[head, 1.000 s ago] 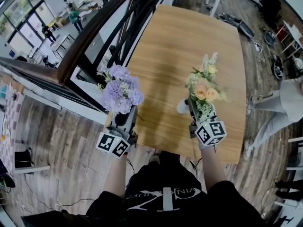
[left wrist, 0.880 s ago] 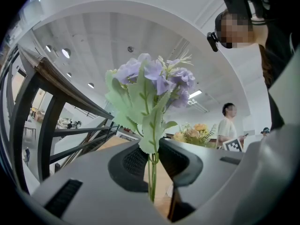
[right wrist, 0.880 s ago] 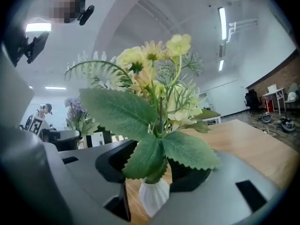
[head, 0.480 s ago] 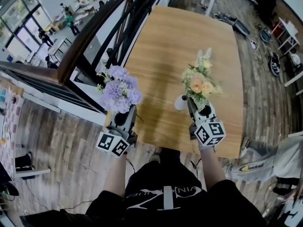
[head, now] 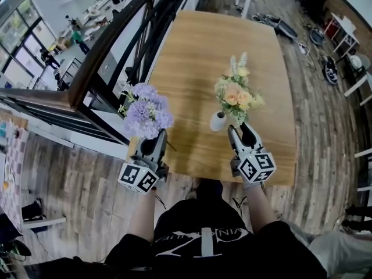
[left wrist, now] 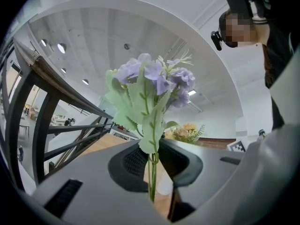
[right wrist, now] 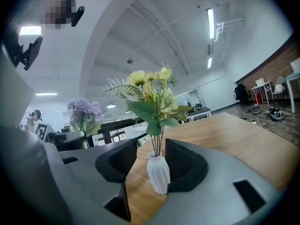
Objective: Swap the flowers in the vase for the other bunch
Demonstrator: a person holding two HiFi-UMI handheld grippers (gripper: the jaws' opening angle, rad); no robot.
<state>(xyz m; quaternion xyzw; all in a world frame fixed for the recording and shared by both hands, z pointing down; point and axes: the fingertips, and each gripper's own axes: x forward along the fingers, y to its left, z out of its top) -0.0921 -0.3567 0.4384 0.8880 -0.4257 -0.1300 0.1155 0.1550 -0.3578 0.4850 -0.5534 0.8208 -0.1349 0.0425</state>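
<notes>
Head view: mid-frame on the wooden table [head: 197,51], a white vase [head: 217,121] holds the peach-and-yellow bunch [head: 235,95] upright. Just below it is the right gripper [head: 241,131].

Left gripper view: the left gripper [left wrist: 152,168] clamps the thin green stems of the purple bunch [left wrist: 154,78], blooms up.

Right gripper view: the jaws have just been opening. The ribbed vase stands between them, with neither pad pressing it.

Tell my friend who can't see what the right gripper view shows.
A white vase of yellow and peach flowers stands on a wooden table, seen in the gap between the right gripper's fingers, which have just been opening and do not press it. A purple bunch shows at the left.
</notes>
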